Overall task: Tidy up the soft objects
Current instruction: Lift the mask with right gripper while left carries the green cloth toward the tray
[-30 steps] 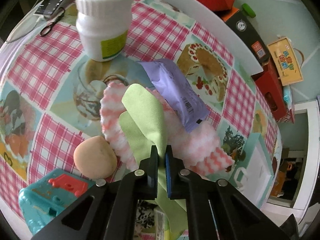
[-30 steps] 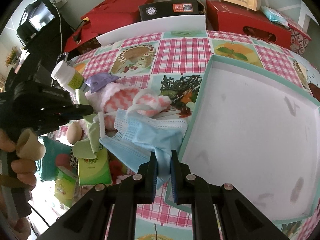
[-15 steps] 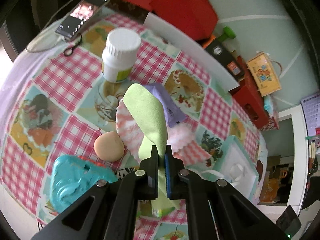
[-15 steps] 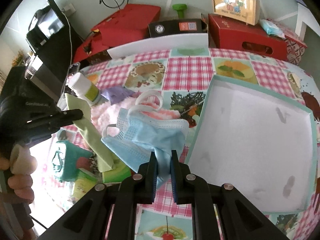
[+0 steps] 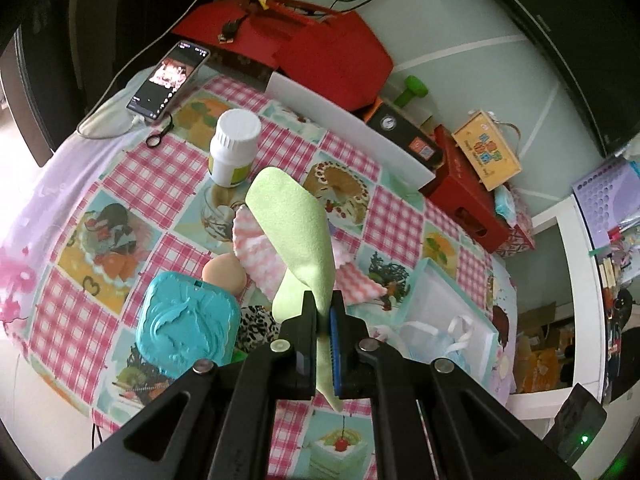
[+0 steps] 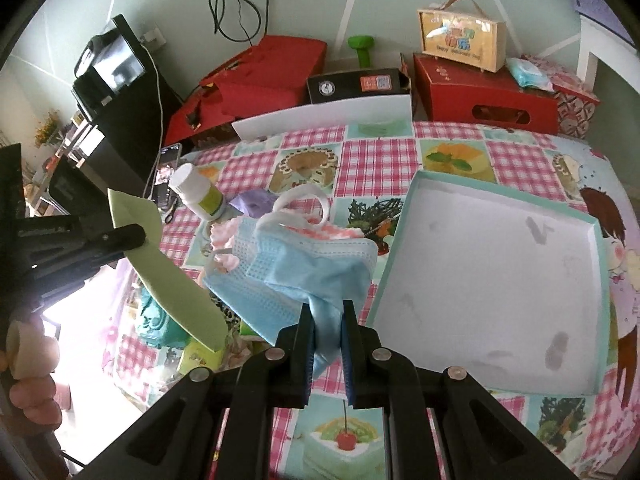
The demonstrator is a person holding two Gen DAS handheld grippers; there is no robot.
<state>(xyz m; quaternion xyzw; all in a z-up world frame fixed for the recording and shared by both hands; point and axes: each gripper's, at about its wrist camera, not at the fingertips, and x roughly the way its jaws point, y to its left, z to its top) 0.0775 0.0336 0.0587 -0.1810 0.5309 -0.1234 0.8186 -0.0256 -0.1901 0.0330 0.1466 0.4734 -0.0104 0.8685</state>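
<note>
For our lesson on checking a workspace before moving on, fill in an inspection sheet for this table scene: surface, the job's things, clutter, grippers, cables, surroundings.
Surface: table in a checked picture tablecloth.
Job's things: green cloth and blue face mask both lifted off the table; pink-and-white fluffy cloth lying on it; white tray with teal rim holds nothing.
Clutter: white pill bottle, purple packet, teal plastic case, beige egg-shaped item, phone.
Grippers: left gripper shut on the green cloth; right gripper shut on the blue face mask.
Cables: white lead at the phone; black cable on the wall.
Surroundings: red boxes, green dumbbell, monitor.
</note>
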